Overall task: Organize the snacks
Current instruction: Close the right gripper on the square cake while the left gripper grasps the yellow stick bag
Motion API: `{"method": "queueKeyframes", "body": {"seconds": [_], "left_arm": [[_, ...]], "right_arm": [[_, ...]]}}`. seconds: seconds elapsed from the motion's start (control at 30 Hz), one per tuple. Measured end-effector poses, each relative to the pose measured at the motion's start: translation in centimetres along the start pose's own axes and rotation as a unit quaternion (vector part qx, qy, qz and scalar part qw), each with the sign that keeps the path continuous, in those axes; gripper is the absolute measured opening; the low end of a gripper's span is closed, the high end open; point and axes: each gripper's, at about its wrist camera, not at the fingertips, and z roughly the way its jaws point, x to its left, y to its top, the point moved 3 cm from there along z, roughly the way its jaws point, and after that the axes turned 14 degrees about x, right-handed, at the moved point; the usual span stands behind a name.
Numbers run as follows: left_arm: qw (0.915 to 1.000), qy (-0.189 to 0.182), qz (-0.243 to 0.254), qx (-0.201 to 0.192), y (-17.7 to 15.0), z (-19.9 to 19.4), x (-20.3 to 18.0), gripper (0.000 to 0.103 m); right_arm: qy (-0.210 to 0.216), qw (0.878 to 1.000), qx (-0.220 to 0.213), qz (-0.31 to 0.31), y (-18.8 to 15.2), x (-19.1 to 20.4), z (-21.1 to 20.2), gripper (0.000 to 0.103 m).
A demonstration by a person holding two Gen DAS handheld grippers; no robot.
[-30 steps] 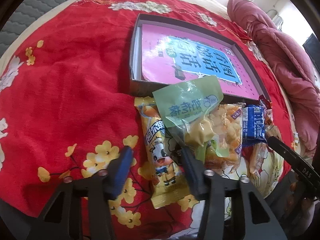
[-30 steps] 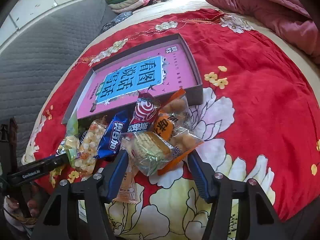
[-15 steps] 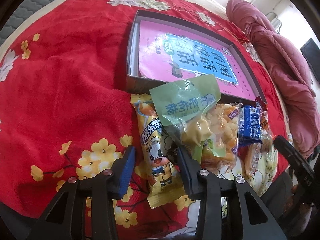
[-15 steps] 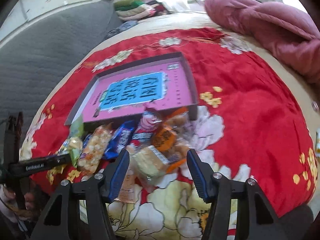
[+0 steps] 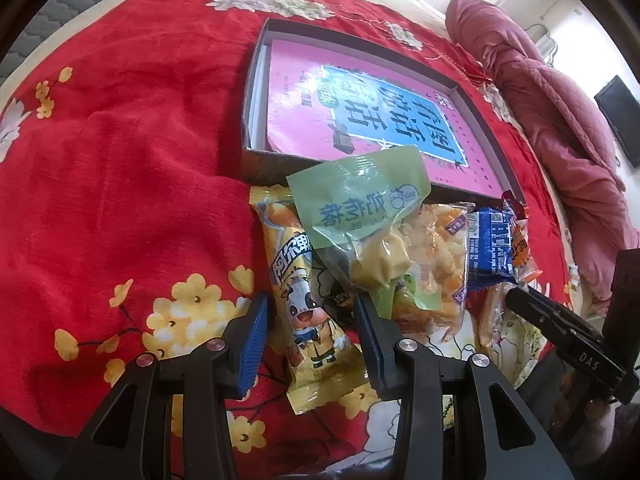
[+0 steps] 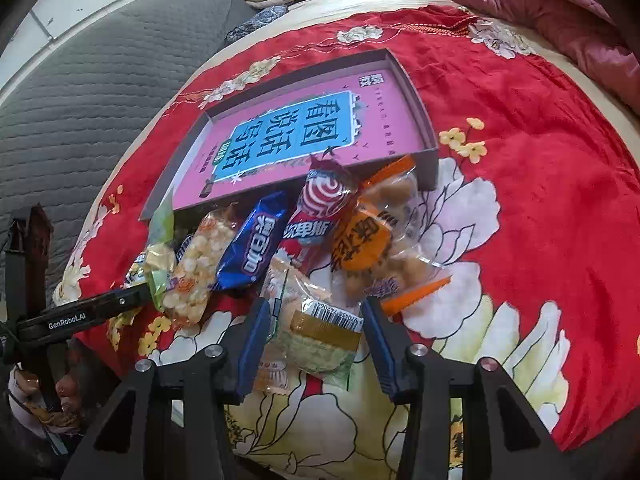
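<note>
Snack packets lie in a loose row on the red floral blanket (image 5: 120, 152), just below the near wall of the shallow box (image 5: 256, 168), which holds a pink book (image 5: 360, 108). In the left wrist view, the left gripper (image 5: 310, 320) has its jaws released and straddles the lower part of the yellow cow packet (image 5: 308, 304), at lower centre of the frame. This packet's long axis runs from the box wall toward the camera, tilted slightly rightward at its near end. A green packet (image 5: 356, 204) overlaps its upper right. In the right wrist view, the right gripper (image 6: 314, 320) is likewise released, with a clear cake packet (image 6: 312, 320) between its fingers; whether they touch it cannot be told. A blue packet (image 6: 252, 244) lies diagonally above left. All packets appear light, soft, crinkly and slippery, with crushable contents; a grip across the narrow width or a sealed end seems safest.
</note>
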Motion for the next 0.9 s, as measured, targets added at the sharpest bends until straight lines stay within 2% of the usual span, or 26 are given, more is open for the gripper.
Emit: {"method": "queueKeyframes", "body": {"seconds": [0.23, 0.37, 0.43, 0.47, 0.57, 0.7, 0.9], "left_arm": [[1.0000, -0.001, 0.000, 0.000, 0.0, 0.0, 0.0, 0.044], [1.0000, -0.005, 0.000, 0.002, -0.1, 0.1, -0.1, 0.044], [0.9999, -0.012, -0.003, 0.004, -0.1, 0.2, -0.1, 0.041], [0.9999, -0.012, -0.003, 0.004, -0.1, 0.2, 0.0, 0.035], [0.9998, -0.019, -0.007, 0.003, -0.1, 0.1, 0.3, 0.030], [0.9992, -0.035, -0.017, 0.000, -0.1, -0.2, 0.9, 0.026], [0.9993, -0.029, -0.014, -0.017, -0.1, -1.4, 0.7, 0.022]], "right_arm": [[-0.004, 0.999, 0.025, 0.028, -0.8, -0.5, 0.0, 0.052], [0.011, 0.999, 0.033, 0.034, -1.0, -0.7, 0.4, 0.050], [0.021, 0.999, 0.026, 0.039, -1.1, -0.8, 0.2, 0.046], [0.024, 0.999, 0.022, 0.041, -1.0, -0.9, 0.0, 0.046], [0.027, 0.999, 0.000, 0.043, -0.9, -0.9, -1.0, 0.045], [0.028, 0.999, -0.031, 0.031, -0.6, -0.3, -2.5, 0.044], [0.033, 0.997, -0.065, 0.013, 0.1, 0.6, -3.7, 0.044]]}}
